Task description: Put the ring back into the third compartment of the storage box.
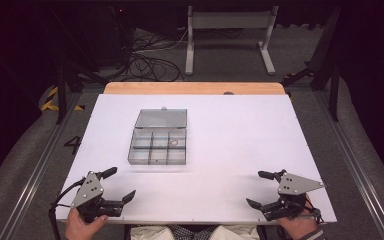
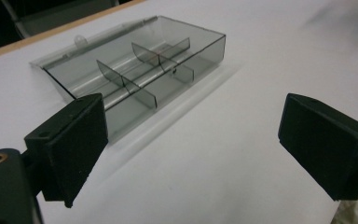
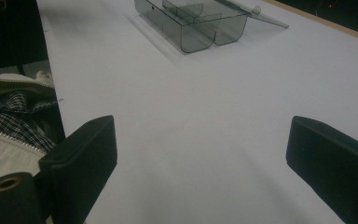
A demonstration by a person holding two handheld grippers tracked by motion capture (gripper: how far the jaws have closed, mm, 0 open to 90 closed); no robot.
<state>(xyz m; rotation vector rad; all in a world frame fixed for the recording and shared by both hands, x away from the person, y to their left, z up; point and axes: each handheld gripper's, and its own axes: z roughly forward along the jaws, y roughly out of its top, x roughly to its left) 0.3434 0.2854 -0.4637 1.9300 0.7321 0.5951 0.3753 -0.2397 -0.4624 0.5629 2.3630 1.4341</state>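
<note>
Right now we have both tools parked at the near edge of the white table, and neither has anything in it. Our left gripper stands with its jaws spread wide, and so does our right gripper; in each gripper view we see bare table between the two black pads.

The thing nearest to us is the clear smoky compartment box, sitting a little left of the table's middle and well apart from both grippers. Its lid is swung open and lies back on the far side. Inside, dividers cut the tray into six cells, and a small ring-like object rests in the right cell of the far row (too small for us to say what it is).

We judge the box to be light, stiff, thin-walled plastic, smooth enough to skid on the table if pushed and likely to flex or crack if squeezed hard. A sensible hold would be across an outer wall, or on the lid's free edge with its small tab if closing is meant, with the other gripper steadying the tray.

Its long axis runs left to right across the table, with the hinge side away from us and the open front wall facing us.
</note>
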